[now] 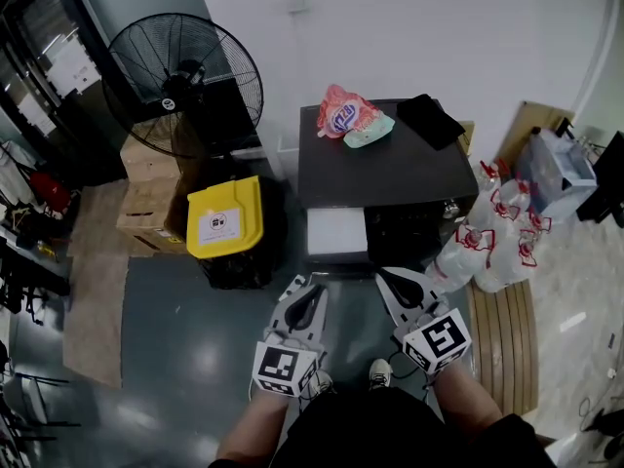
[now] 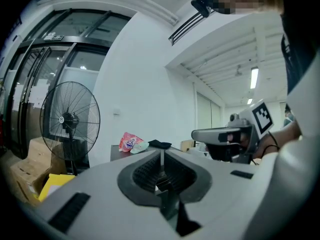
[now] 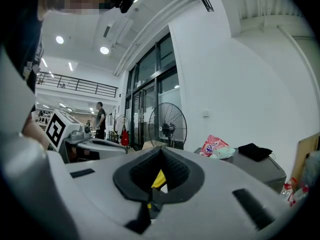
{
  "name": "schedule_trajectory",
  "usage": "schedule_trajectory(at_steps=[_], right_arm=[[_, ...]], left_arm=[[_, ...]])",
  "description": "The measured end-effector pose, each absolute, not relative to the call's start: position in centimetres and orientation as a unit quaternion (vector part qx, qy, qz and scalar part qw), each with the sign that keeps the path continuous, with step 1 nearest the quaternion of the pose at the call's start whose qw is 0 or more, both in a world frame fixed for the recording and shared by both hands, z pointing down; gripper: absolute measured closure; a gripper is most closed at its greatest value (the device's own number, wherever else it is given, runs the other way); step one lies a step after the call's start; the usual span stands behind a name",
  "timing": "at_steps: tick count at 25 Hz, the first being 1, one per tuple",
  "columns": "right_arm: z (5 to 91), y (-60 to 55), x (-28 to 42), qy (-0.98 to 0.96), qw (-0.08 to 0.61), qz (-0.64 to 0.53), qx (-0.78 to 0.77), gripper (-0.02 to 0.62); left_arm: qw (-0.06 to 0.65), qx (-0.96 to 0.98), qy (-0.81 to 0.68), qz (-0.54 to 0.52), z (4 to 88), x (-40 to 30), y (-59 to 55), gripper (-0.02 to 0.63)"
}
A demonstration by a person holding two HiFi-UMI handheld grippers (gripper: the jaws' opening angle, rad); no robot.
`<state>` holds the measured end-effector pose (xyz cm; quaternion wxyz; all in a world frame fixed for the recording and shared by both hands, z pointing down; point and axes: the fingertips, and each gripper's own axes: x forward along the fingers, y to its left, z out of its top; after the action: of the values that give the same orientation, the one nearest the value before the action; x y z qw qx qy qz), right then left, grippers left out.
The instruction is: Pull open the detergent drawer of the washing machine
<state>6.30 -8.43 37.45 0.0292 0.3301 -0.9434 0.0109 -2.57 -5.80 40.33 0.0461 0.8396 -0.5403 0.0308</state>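
Here, everything is placed relative to the washing machine [image 1: 390,178].

- The washing machine is a dark, boxy unit that stands against the white wall, straight ahead of the person.
- The detergent drawer [image 1: 336,230] shows as a white panel at the upper left of the machine's front. Neither gripper touches it.
- The left gripper [image 1: 310,291] is held in front of the machine, below the drawer in the head view and apart from it. Its fingers [image 2: 142,171] are closed tip to tip with nothing held between them.
- The right gripper [image 1: 393,283] is beside the left one, in front of the machine's dark right half and also short of it. Its fingers [image 3: 135,171] are pressed together and hold nothing. A sliver of yellow from the background shows through the hollow behind the tips.
- On top of the machine lie a pink detergent bag [image 1: 343,113], a mint-green pouch [image 1: 370,133] touching it, and a black cloth [image 1: 430,120] toward the back right corner.
- Just left of the machine stands a black bin with a yellow lid [image 1: 226,217].
- Further left are stacked cardboard boxes [image 1: 146,188], with a large black floor fan [image 1: 185,81] behind them.
- Right of the machine, a cluster of clear plastic jugs with red handles [image 1: 492,237] crowds its side. A slatted wooden pallet [image 1: 502,344] lies on the floor nearer the person.
- Beyond the jugs, well right of the machine, sits a clear storage box [image 1: 556,169].
- The person's shoes [image 1: 380,373] stand on the grey floor in front of the machine, under the grippers.
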Motion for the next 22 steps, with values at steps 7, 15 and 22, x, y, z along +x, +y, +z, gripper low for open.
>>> schedule_trajectory(at_steps=[7, 15, 22], right_arm=[[37.80, -8.30, 6.43, -0.945, 0.037, 0.012, 0.325, 0.591], [37.80, -8.32, 6.69, -0.945, 0.036, 0.011, 0.326, 0.591], [38.01, -8.48, 6.55, -0.944, 0.036, 0.014, 0.328, 0.591]], left_arm=[[0.047, 0.838, -0.543, 0.026, 40.25, -2.25, -5.84, 0.584], [0.048, 0.838, -0.543, 0.024, 40.27, -2.01, -5.77, 0.584], [0.047, 0.839, -0.541, 0.028, 40.31, -2.16, -5.85, 0.584]])
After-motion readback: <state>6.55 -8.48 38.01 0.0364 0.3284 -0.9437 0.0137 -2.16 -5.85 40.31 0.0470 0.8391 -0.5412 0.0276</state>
